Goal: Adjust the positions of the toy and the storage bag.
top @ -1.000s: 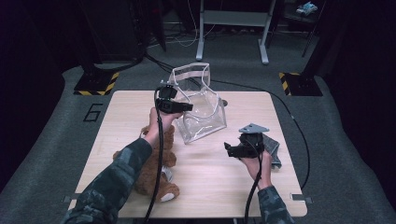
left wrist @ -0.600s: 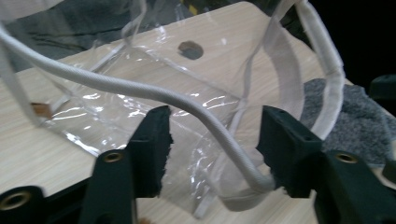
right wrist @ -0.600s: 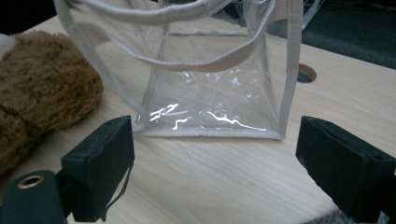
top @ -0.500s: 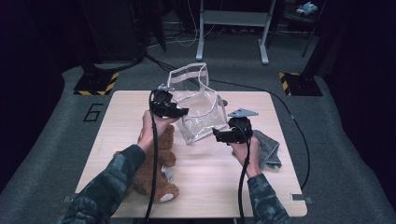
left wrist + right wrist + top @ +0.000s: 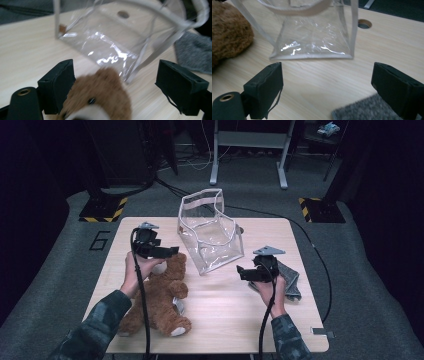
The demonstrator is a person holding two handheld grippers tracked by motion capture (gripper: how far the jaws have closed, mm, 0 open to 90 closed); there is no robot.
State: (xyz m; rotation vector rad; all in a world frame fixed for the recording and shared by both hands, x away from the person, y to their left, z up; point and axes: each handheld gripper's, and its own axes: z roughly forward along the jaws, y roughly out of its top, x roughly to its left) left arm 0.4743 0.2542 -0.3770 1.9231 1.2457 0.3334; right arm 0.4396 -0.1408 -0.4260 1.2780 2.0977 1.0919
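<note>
A clear plastic bag (image 5: 210, 232) with a white rim stands open-mouthed at the table's far middle. A brown teddy bear (image 5: 160, 295) lies at the front left. My left gripper (image 5: 167, 252) hovers over the bear's head. Its jaws have just been opening, and in the left gripper view (image 5: 117, 72) the bear's head (image 5: 100, 100) sits low between the wide jaws, unpressed, with the bag (image 5: 120, 37) beyond. My right gripper (image 5: 242, 272) stands open right of the bag, above a grey cloth (image 5: 290, 280). It (image 5: 329, 72) faces the bag's base (image 5: 312, 32) with nothing between its jaws.
The wooden table (image 5: 225, 320) has a round hole (image 5: 364, 23) behind the bag. Cables trail from both grippers toward the front edge. Dark floor, a metal stand (image 5: 250, 150) and yellow-black striped blocks (image 5: 102, 210) lie beyond the table.
My left gripper let go of the bag's rim, opened, and moved left and back over the bear's head. The right gripper shifted left toward the bag. The bag settled on the table.
</note>
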